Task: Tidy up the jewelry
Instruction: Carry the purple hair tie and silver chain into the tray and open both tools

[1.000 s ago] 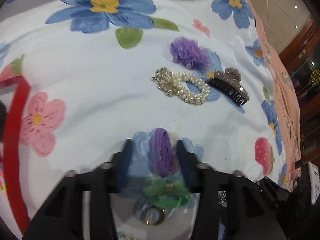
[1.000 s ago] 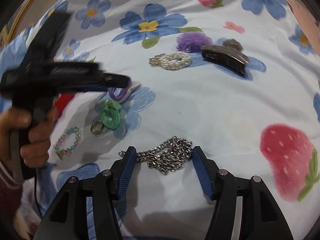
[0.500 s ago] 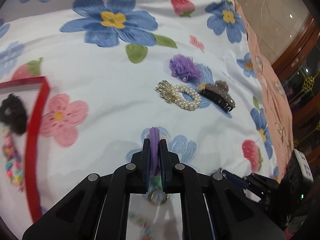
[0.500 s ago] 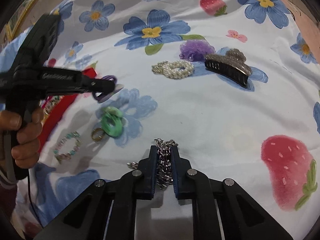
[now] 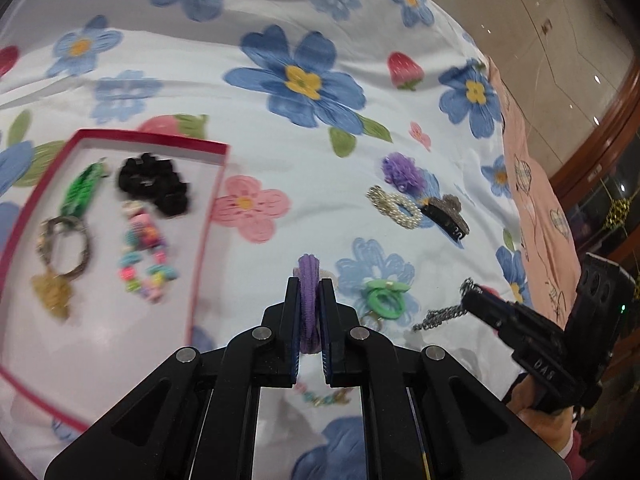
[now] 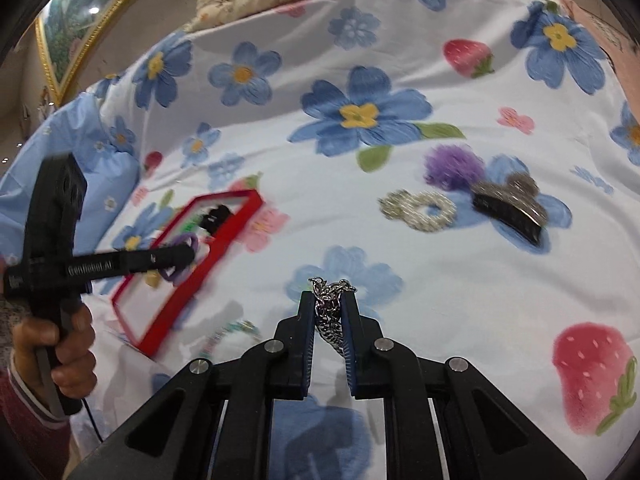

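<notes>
My left gripper (image 5: 310, 286) is shut on a purple hair tie (image 5: 309, 304) and holds it above the floral sheet, right of the red-rimmed tray (image 5: 208, 216). The tray holds a black scrunchie (image 5: 154, 186), a green piece, a beaded bracelet and a ring with a gold tassel. My right gripper (image 6: 328, 300) is shut on a silver chain (image 6: 330, 312), lifted off the sheet. In the right wrist view the left gripper (image 6: 182, 254) hangs over the tray (image 6: 160, 320). A green hair tie (image 5: 384, 300) lies on the sheet.
A pearl scrunchie (image 6: 420, 210), a purple pom-pom (image 6: 452, 166) and a dark claw clip (image 6: 508, 208) lie together at the far right. A small bead bracelet (image 6: 228, 336) lies near the tray. A pink blanket (image 5: 532, 184) and wooden furniture edge the right.
Both grippers closed on their items and rose. The left one carried the purple hair tie left toward the tray; the right one lifted the silver chain off the sheet.
</notes>
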`<state>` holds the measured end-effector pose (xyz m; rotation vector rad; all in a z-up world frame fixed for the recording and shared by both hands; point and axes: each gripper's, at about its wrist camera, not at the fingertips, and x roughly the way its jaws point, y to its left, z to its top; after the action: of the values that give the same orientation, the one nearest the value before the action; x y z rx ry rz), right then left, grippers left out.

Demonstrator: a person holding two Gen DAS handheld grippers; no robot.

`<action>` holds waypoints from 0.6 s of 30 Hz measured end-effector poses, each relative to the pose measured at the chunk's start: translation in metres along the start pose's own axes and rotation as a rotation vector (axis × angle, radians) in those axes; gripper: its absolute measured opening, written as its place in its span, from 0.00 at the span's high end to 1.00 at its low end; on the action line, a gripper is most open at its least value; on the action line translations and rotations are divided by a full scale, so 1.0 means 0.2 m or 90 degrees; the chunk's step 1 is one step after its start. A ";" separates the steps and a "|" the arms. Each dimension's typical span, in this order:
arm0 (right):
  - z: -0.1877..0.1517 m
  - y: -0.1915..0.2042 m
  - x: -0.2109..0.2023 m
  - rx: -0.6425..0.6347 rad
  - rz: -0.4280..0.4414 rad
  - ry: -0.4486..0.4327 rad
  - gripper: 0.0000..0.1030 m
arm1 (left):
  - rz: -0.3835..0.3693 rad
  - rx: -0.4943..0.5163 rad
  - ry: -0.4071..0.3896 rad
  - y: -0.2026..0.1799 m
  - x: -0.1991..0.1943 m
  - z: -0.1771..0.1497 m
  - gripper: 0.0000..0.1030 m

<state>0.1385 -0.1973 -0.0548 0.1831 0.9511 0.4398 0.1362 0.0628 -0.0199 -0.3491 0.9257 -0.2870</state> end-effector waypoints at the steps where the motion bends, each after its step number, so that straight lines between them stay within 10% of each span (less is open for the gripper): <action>1: 0.01 0.02 0.00 -0.003 0.005 -0.002 0.88 | 0.005 -0.004 -0.003 0.02 -0.03 -0.01 0.93; 18: 0.10 0.40 0.11 -0.033 0.116 0.007 0.88 | 0.065 -0.086 -0.040 0.38 -0.34 -0.21 0.93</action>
<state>0.1431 -0.1152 -0.0331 0.2216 0.9368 0.6333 0.0707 0.1513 -0.0261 -0.4311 0.8997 -0.1202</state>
